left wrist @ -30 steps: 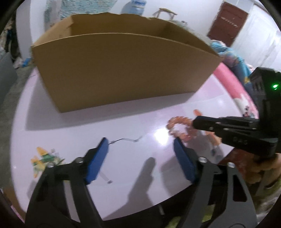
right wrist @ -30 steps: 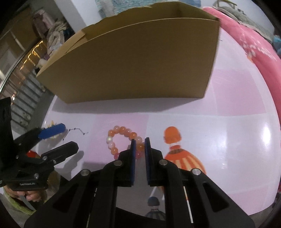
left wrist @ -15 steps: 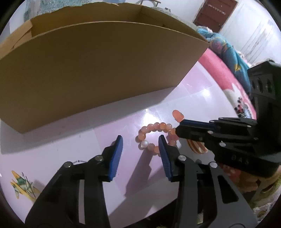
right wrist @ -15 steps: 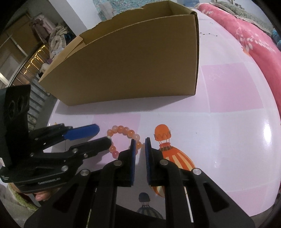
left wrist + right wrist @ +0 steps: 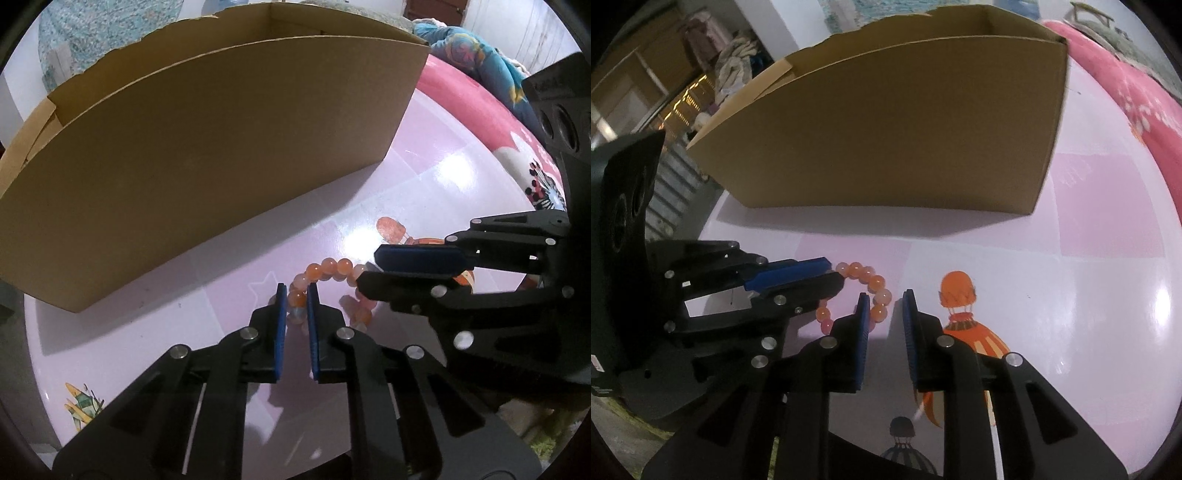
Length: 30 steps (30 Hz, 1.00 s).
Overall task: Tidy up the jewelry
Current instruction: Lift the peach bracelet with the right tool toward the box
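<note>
A bracelet of orange and pale beads (image 5: pixel 332 266) lies on the glossy pink table (image 5: pixel 424 192) in front of an open cardboard box (image 5: pixel 221 166). My left gripper (image 5: pixel 295 295) points steeply down; its jaws are closing, and the blue pads pinch the beads at the bracelet's left side. In the right wrist view the left gripper (image 5: pixel 834 273) comes in from the left onto the bracelet (image 5: pixel 864 273). My right gripper (image 5: pixel 886 299) straddles the bracelet's right side. Its jaws are opening, and the pads stand off the beads. In the left wrist view the right gripper (image 5: pixel 369 269) enters from the right.
The box (image 5: pixel 886 129) stands just behind the bracelet, its tall wall facing both grippers. Pink bedding (image 5: pixel 1126 92) borders the table (image 5: pixel 1108 295) on the far right. An orange balloon print (image 5: pixel 960 291) sits beside the right gripper. A small sticker (image 5: pixel 81 406) is near the table's front left edge.
My left gripper moved right, from a thin chain over to the bracelet, and closed from wide open onto its beads. The right gripper stayed in place and its jaws parted off the beads.
</note>
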Each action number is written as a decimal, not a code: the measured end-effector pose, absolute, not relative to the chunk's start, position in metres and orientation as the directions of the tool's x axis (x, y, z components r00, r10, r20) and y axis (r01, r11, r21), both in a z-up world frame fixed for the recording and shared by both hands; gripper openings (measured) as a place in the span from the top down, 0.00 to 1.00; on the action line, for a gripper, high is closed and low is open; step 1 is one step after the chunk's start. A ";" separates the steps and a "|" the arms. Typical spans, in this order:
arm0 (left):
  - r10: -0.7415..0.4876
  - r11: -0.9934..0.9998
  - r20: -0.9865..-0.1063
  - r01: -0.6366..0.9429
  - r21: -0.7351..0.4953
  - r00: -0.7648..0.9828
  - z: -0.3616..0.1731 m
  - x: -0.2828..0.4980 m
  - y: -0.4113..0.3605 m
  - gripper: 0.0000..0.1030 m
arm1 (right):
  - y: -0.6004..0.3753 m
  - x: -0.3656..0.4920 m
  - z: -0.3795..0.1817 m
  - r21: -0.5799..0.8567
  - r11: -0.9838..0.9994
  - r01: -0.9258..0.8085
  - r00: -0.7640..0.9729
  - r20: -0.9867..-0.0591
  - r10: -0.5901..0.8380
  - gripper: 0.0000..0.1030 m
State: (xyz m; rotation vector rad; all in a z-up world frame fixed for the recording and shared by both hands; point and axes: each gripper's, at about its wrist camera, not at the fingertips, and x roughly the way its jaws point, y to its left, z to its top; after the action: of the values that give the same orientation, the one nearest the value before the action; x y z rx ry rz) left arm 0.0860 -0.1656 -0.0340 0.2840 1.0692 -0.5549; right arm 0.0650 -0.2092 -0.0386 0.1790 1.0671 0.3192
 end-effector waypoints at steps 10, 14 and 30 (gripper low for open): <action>-0.302 0.832 -0.885 0.552 -0.063 0.354 -0.035 0.087 -0.160 0.91 | -0.211 0.066 -0.039 0.273 0.942 -0.198 0.440 -0.834 0.334 0.82; -0.306 0.830 -0.884 0.553 -0.066 0.354 -0.034 0.088 -0.153 0.91 | -0.204 0.065 -0.038 0.229 0.953 -0.200 0.449 -0.843 0.296 0.86; -0.329 0.831 -0.867 0.551 -0.078 0.373 -0.030 0.084 -0.144 0.92 | -0.211 0.062 -0.036 0.233 0.960 -0.152 0.476 -0.834 0.278 0.90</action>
State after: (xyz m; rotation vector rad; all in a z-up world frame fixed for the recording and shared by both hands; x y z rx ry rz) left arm 0.0840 -0.1440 -0.0300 0.2404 1.0459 -0.5707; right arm 0.0623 -0.2110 -0.0362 0.1332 1.0430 0.2640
